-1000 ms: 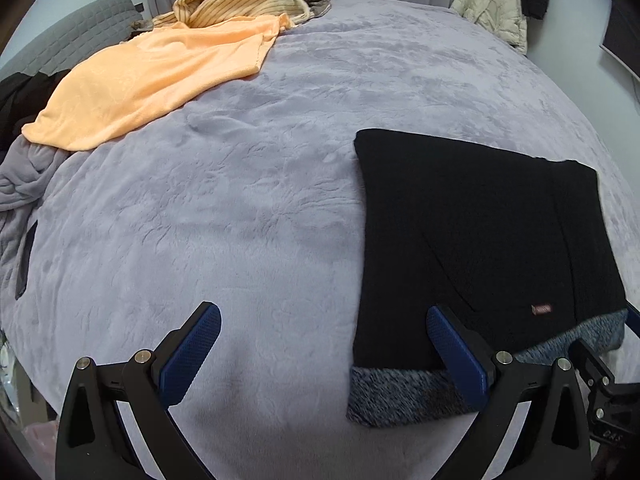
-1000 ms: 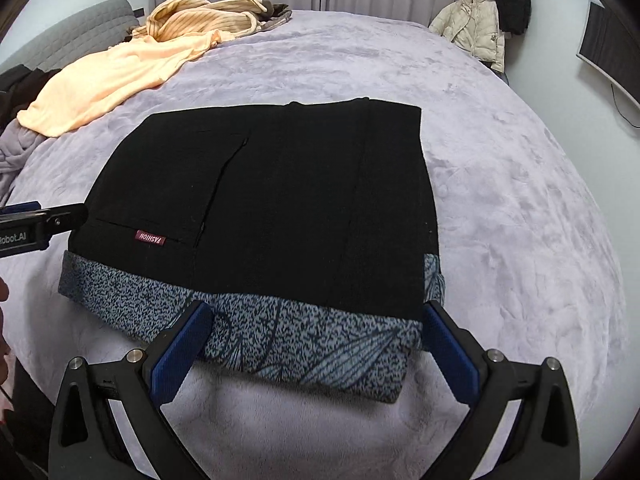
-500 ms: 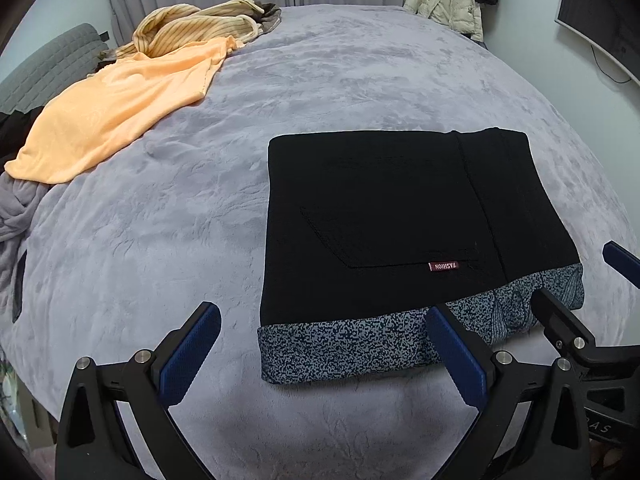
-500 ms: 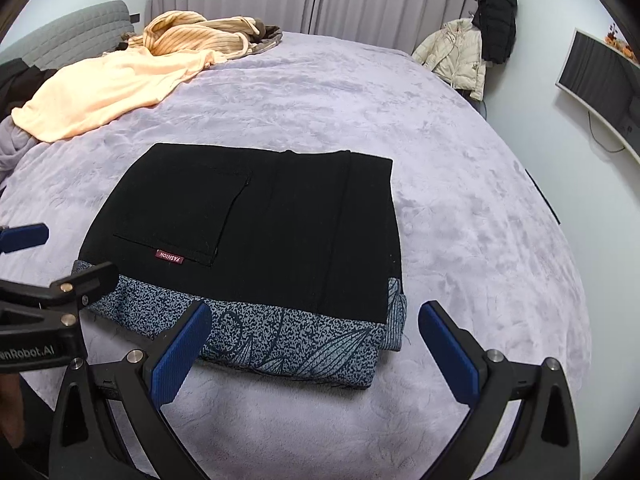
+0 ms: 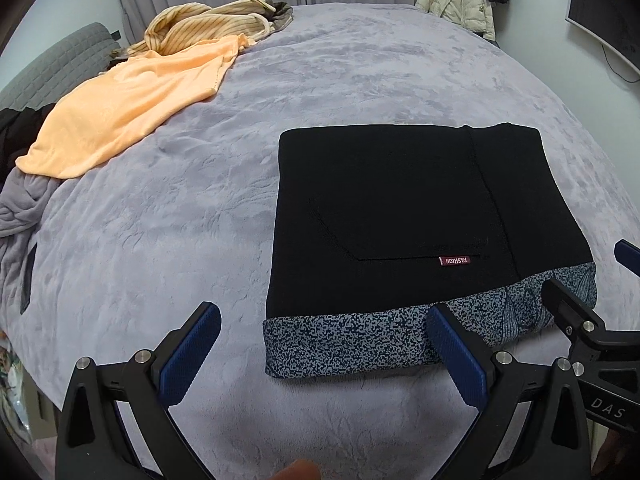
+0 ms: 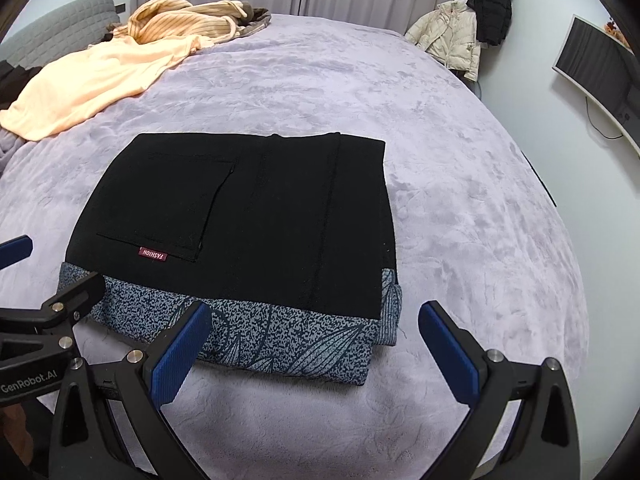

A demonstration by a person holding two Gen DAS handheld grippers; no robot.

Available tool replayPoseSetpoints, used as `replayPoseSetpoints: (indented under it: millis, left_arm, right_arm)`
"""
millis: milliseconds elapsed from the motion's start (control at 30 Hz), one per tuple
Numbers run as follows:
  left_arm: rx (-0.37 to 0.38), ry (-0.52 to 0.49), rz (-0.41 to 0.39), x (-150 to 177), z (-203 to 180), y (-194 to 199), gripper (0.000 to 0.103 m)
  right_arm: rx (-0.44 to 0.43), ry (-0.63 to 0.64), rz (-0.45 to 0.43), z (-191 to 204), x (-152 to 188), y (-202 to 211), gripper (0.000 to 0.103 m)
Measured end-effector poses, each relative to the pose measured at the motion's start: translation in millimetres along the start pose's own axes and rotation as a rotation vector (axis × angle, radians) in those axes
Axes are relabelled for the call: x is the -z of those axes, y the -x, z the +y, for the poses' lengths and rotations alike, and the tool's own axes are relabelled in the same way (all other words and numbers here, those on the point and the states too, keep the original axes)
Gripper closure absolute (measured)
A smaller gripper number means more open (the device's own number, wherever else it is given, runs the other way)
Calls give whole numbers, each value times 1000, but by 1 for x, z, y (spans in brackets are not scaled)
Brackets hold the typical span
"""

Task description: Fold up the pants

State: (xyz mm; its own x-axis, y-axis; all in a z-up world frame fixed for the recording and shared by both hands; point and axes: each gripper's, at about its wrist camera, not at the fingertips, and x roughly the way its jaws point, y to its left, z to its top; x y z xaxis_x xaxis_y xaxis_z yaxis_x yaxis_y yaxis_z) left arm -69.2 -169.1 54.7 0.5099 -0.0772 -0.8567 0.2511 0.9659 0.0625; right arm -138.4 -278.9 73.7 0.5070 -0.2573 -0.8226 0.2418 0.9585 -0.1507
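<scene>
The black pants [image 5: 404, 216] lie folded into a flat rectangle on the lilac bed cover [image 5: 168, 248], with a grey-blue patterned band [image 5: 360, 344] along the near edge and a small red label [image 5: 455, 261]. They also show in the right wrist view [image 6: 256, 216]. My left gripper [image 5: 320, 348] is open and empty, held above the near edge of the pants. My right gripper [image 6: 312, 344] is open and empty, above the near right corner of the patterned band [image 6: 288, 348]. Neither touches the cloth.
An orange shirt [image 5: 128, 108] and a striped yellow garment [image 5: 212, 24] lie at the far left of the bed. A grey garment [image 5: 20, 208] hangs at the left edge. A cream jacket [image 6: 452, 36] and a black coat [image 6: 490, 0] hang at the back right. A monitor [image 6: 596, 68] is on the right wall.
Both grippers have drawn back and up from the pants, open all along. The left view has swung right, so the folded pants sit nearer its middle. The pants have not moved.
</scene>
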Motion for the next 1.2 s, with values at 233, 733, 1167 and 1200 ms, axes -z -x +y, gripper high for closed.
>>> replayPoseSetpoints:
  millis: [233, 733, 1167, 1200]
  left_arm:
    - [-8, 0, 9, 2, 1, -2, 0]
    - [-4, 7, 23, 2, 4, -5, 0]
    - [-4, 13, 39, 3, 9, -8, 0]
    - [-2, 12, 38, 3, 10, -8, 0]
  right_arm:
    - [-5, 47, 0, 9, 4, 1, 0]
    - [-17, 37, 18, 8, 7, -4, 0]
    - [-18, 38, 20, 7, 7, -6, 0]
    - [-17, 39, 20, 7, 8, -6, 0]
